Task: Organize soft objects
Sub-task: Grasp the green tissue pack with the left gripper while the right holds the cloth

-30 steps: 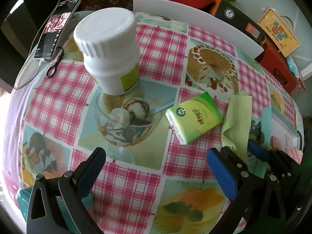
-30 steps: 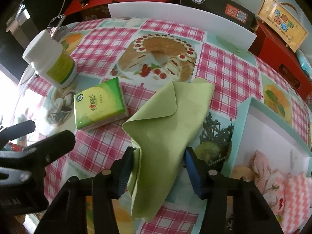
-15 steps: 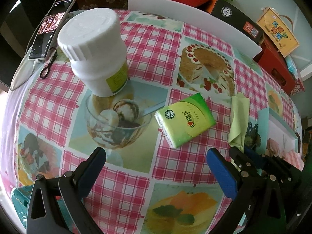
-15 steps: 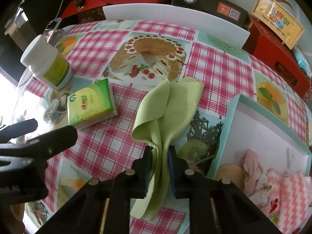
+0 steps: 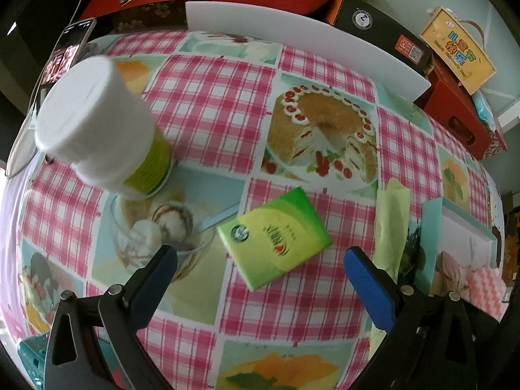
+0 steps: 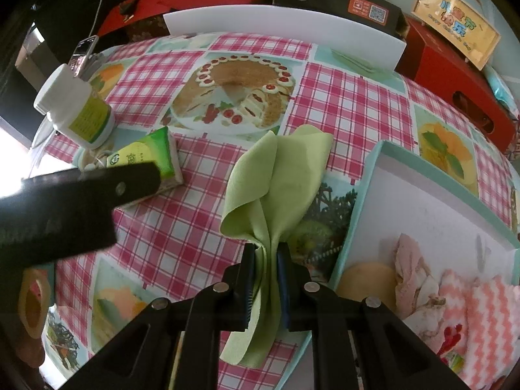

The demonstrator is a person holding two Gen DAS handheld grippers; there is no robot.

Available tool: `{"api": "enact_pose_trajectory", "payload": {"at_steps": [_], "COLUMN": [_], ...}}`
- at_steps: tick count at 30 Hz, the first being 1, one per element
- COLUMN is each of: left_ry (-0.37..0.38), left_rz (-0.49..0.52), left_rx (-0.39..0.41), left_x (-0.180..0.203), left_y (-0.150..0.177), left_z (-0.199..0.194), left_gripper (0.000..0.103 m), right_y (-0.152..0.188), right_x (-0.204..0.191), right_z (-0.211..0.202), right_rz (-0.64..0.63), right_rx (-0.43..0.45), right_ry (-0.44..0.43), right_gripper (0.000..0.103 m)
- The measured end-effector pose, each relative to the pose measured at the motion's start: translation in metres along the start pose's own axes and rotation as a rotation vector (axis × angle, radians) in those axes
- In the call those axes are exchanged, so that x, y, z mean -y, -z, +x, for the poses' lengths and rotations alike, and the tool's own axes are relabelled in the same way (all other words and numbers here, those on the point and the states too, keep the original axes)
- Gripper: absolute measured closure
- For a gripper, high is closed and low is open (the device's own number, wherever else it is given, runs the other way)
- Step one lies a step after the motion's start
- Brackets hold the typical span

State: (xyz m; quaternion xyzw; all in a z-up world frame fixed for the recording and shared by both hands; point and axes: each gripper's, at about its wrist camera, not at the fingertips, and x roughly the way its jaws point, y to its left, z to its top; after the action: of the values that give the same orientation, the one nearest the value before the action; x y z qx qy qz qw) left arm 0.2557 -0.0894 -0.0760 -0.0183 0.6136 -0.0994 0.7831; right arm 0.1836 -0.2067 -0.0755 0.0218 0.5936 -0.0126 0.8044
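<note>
On the checked tablecloth (image 6: 341,107), the teal box (image 6: 364,201) sits right of the green cloth (image 6: 279,175). The right gripper (image 6: 266,279) has just closed, pinching the cloth's near end. The left gripper (image 5: 260,279) gapes empty near the green tissue pack (image 5: 276,247).

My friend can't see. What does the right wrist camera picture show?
The right claw is shut on a green cloth, bunching it above a checked tablecloth. A teal box beside it holds pink cloths; a green tissue pack lies left.
</note>
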Motion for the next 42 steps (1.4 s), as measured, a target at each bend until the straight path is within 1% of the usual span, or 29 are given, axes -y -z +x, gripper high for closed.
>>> {"api": "enact_pose_trajectory", "payload": {"at_steps": [2, 4, 5, 8, 9, 10, 11, 15, 19, 23, 27, 30, 36, 42], "left_ry": [0.0, 0.002, -0.001, -0.009, -0.007, -0.006, -0.008, -0.007, -0.012, -0.006, -0.001, -0.002, 0.012, 0.027], "left_rz": [0.005, 0.007, 0.011, 0.02, 0.021, 0.021, 0.021, 0.027, 0.039, 0.027, 0.019, 0.022, -0.004, -0.036], "left_rx": [0.001, -0.002, -0.006, -0.013, -0.014, -0.017, -0.026, -0.023, -0.021, -0.025, -0.026, -0.024, -0.013, 0.005], "left_x": [0.002, 0.003, 0.005, 0.008, 0.008, 0.009, 0.011, 0.013, 0.009, 0.006, 0.002, 0.001, -0.003, -0.014], "left_y": [-0.002, -0.004, -0.004, -0.002, -0.003, -0.004, -0.005, -0.007, 0.002, 0.008, 0.014, 0.016, 0.025, 0.054], "left_z": [0.004, 0.006, 0.008, 0.013, 0.014, 0.016, 0.018, 0.018, 0.014, 0.01, 0.009, 0.007, -0.008, -0.024], "left_gripper": [0.002, 0.009, 0.01, 0.011, 0.016, 0.025, 0.026, 0.026, 0.027, 0.027, 0.027, 0.027, 0.027, 0.027], "right_y": [-0.002, -0.003, -0.004, -0.002, -0.002, -0.005, -0.004, -0.005, -0.006, -0.004, -0.002, 0.0, 0.008, 0.028], "right_x": [0.001, 0.003, 0.002, 0.004, 0.004, 0.003, 0.002, 0.004, 0.004, 0.003, 0.001, -0.001, -0.008, -0.01], "right_z": [0.0, 0.002, 0.003, 0.002, 0.002, 0.005, 0.005, 0.002, 0.005, 0.002, 0.0, -0.003, -0.011, -0.026], "right_rz": [0.002, 0.007, 0.007, 0.007, 0.007, 0.007, 0.008, 0.01, 0.011, 0.013, 0.009, 0.012, 0.022, 0.077], "right_rx": [0.0, 0.001, 0.001, 0.001, 0.001, 0.0, -0.001, -0.003, -0.003, -0.004, -0.003, -0.003, 0.002, 0.029], "right_ry": [-0.001, -0.004, -0.005, -0.005, -0.005, -0.006, -0.006, -0.007, -0.003, 0.001, -0.003, -0.015, -0.049, -0.096], "right_gripper": [0.089, 0.088, 0.088, 0.088, 0.088, 0.088, 0.088, 0.088, 0.088, 0.088, 0.09, 0.092, 0.093, 0.093]}}
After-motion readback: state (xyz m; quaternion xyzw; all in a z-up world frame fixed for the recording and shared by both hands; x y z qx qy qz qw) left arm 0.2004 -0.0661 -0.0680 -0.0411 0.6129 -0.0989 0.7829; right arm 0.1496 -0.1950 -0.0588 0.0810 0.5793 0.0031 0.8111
